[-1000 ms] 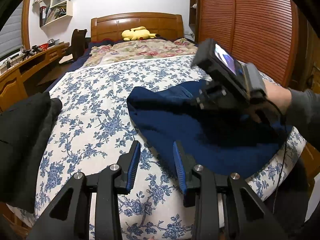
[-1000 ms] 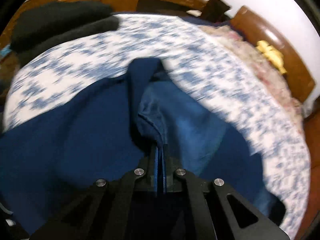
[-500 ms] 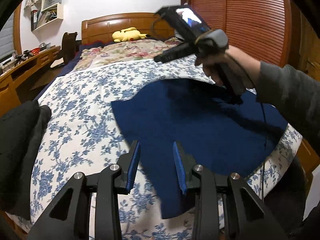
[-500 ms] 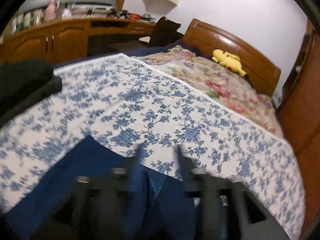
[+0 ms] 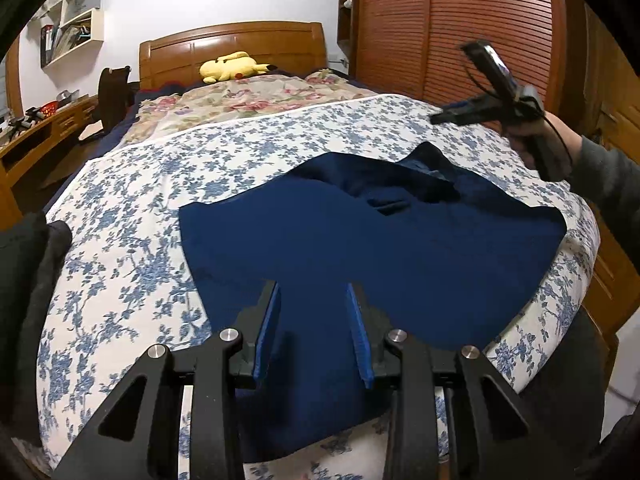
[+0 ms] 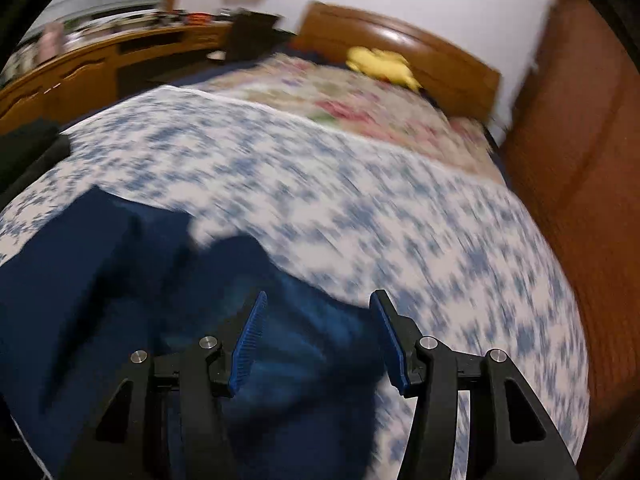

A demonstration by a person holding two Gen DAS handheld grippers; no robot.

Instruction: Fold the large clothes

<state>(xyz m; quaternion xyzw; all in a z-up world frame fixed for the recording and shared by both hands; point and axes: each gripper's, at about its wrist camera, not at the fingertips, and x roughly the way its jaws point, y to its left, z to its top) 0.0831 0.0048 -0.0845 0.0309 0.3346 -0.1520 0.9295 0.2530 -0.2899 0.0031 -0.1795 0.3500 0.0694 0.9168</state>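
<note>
A large navy garment lies spread on the floral bed cover, its collar area rumpled at the far right. My left gripper hovers open over the garment's near edge, with only cloth below showing in the gap. My right gripper, held in a hand with a grey sleeve, hangs in the air above the garment's far right corner. In the blurred right wrist view the right gripper stands open and empty over the navy garment.
A pile of black clothes sits at the bed's left edge. A yellow plush toy lies by the wooden headboard. A wooden wardrobe runs along the right side and a desk along the left.
The right gripper opened, let go of the garment's fold, and swung up and away to the right. The garment now lies flatter. The left gripper shifted over its near edge.
</note>
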